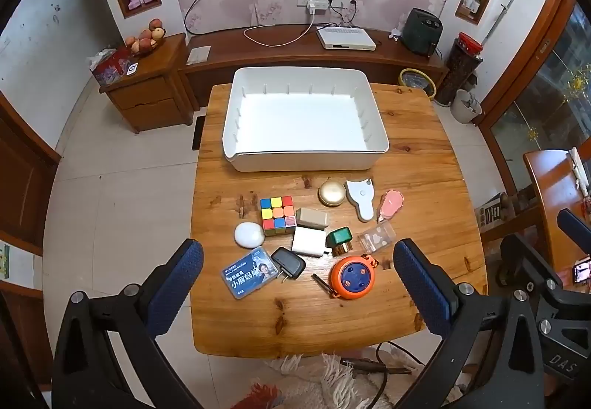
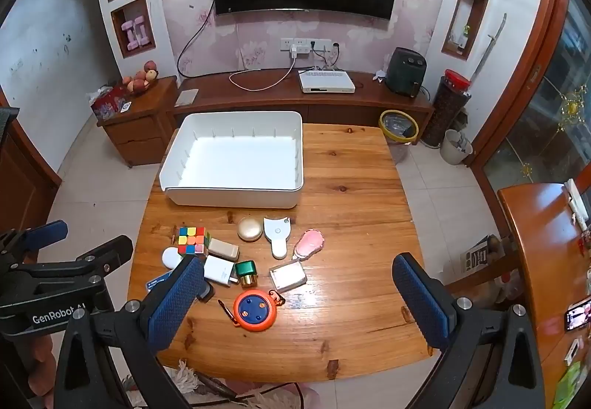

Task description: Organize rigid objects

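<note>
While both hand-held grippers hang above the near edge of the worktop (image 1: 424, 187), each spread wide and grasping nothing, the small things lie in a cluster ahead and below them, short of the empty white bin (image 1: 304, 121) at the far side. From the left hand-held gripper (image 1: 297, 283) the cluster sits almost straight ahead, the orange reel (image 1: 351, 278) nearest. From the right hand-held gripper (image 2: 297, 294) it lies left of centre, so the left hand looks better placed for a first pick.
</note>
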Available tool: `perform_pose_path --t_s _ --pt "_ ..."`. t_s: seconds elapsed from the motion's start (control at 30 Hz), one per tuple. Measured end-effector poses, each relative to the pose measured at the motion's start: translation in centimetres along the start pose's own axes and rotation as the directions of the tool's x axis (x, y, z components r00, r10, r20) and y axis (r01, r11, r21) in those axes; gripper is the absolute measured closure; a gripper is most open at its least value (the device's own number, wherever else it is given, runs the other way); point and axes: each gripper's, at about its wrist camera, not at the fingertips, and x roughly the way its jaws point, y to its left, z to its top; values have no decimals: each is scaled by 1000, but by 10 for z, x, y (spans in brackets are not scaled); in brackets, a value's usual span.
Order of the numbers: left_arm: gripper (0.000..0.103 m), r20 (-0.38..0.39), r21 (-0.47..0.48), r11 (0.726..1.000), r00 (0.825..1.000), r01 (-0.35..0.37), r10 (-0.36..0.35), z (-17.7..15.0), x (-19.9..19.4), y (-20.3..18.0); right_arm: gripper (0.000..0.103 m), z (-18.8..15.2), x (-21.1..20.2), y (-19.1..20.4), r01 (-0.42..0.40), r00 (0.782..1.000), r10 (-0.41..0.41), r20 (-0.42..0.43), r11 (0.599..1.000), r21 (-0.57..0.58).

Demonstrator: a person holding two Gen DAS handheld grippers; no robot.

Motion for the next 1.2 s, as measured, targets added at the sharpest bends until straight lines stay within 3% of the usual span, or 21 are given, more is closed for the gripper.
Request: perform_pose_path --t_s 1.2 --pt "1 13 11 1000 1000 -6 6 5 -2 -7 1 2 8 -3 9 1000 -9 -27 1000 5"
